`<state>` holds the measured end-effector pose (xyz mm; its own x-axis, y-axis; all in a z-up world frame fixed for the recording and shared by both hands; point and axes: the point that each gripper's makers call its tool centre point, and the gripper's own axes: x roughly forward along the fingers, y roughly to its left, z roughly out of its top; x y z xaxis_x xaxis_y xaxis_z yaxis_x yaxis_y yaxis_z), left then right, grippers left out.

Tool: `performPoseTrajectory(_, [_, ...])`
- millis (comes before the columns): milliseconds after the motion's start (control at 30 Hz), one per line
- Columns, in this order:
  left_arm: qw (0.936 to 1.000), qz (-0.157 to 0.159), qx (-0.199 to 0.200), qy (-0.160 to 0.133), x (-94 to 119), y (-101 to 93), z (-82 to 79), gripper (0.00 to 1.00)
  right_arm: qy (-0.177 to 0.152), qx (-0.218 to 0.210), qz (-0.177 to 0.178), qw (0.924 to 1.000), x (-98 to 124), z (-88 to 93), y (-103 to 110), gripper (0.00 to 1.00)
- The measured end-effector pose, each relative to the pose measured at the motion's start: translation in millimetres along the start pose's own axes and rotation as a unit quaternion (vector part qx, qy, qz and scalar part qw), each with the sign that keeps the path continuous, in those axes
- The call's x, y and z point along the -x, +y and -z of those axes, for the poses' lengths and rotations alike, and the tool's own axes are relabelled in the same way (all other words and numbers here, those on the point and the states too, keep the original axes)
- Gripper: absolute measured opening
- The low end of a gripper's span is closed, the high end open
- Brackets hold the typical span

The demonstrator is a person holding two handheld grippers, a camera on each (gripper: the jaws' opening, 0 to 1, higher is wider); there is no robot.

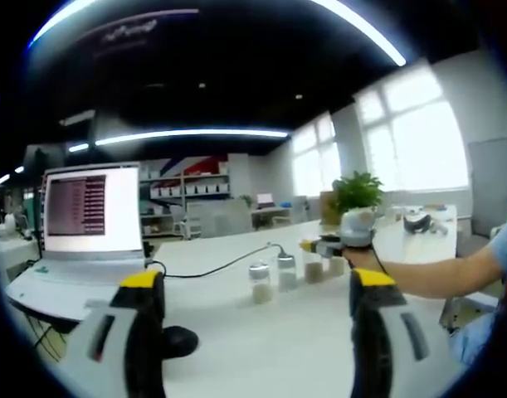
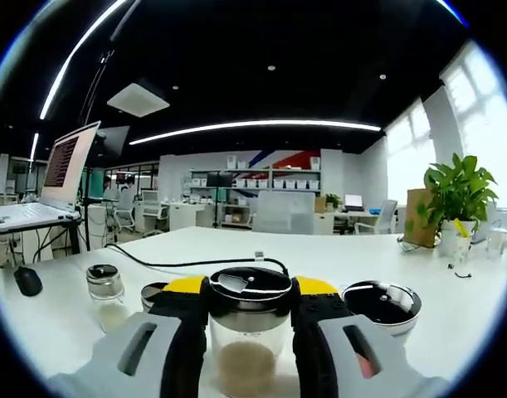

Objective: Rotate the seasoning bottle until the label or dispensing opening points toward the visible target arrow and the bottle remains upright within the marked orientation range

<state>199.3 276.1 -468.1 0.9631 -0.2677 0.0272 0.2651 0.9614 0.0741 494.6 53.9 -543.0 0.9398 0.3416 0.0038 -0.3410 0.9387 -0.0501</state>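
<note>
Right gripper view: right gripper (image 2: 249, 332) gripping seasoning bottle (image 2: 248, 332) upright on white table (image 2: 336, 257). Left gripper (image 1: 257, 311) hovering, jaws spread wide, facing row of bottles (image 1: 294, 278).

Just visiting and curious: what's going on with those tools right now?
Right tool shut on seasoning bottle, upright. Left tool open, holding nothing. Neighbouring bottles close beside.
</note>
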Motion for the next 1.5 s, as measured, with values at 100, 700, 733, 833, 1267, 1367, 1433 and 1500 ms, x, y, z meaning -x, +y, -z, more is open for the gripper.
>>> performPoseTrajectory(100, [1.0000, 0.000, 0.000, 0.000, 0, 0.2, 0.2, 0.98, -0.006, 0.002, -0.003, 1.0000, 1, -5.1, 1, 0.37])
performPoseTrajectory(700, [1.0000, 0.004, -0.002, 0.003, -3, -3.4, 1.6, 0.98, -0.020, -0.009, -0.035, 0.9991, 25, -29.5, 1, 0.37])
performPoseTrajectory(733, [1.0000, 0.004, -0.002, 0.004, -3, -3.7, 1.7, 0.98, -0.020, -0.009, -0.037, 0.9991, 27, -29.9, 1, 0.37])
performPoseTrajectory(833, [1.0000, 0.005, -0.003, 0.005, -4, -4.6, 2.2, 0.98, -0.023, -0.010, -0.046, 0.9986, 34, -33.0, 1, 0.37])
performPoseTrajectory(1267, [0.9999, 0.010, -0.007, 0.011, -7, -9.9, 4.5, 0.98, -0.032, -0.017, -0.089, 0.9954, 69, -42.2, 7, 0.37])
performPoseTrajectory(1367, [0.9999, 0.011, -0.007, 0.011, -7, -10.9, 5.0, 0.98, -0.036, -0.016, -0.101, 0.9941, 80, -42.6, 11, 0.37])
performPoseTrajectory(1433, [0.9998, 0.011, -0.007, 0.012, -8, -11.2, 5.7, 0.98, -0.040, -0.024, -0.111, 0.9928, 88, -43.9, 14, 0.37])
performPoseTrajectory(1500, [0.9998, 0.011, -0.007, 0.013, -8, -11.5, 6.2, 0.98, -0.043, -0.025, -0.116, 0.9920, 95, -45.2, 15, 0.37])
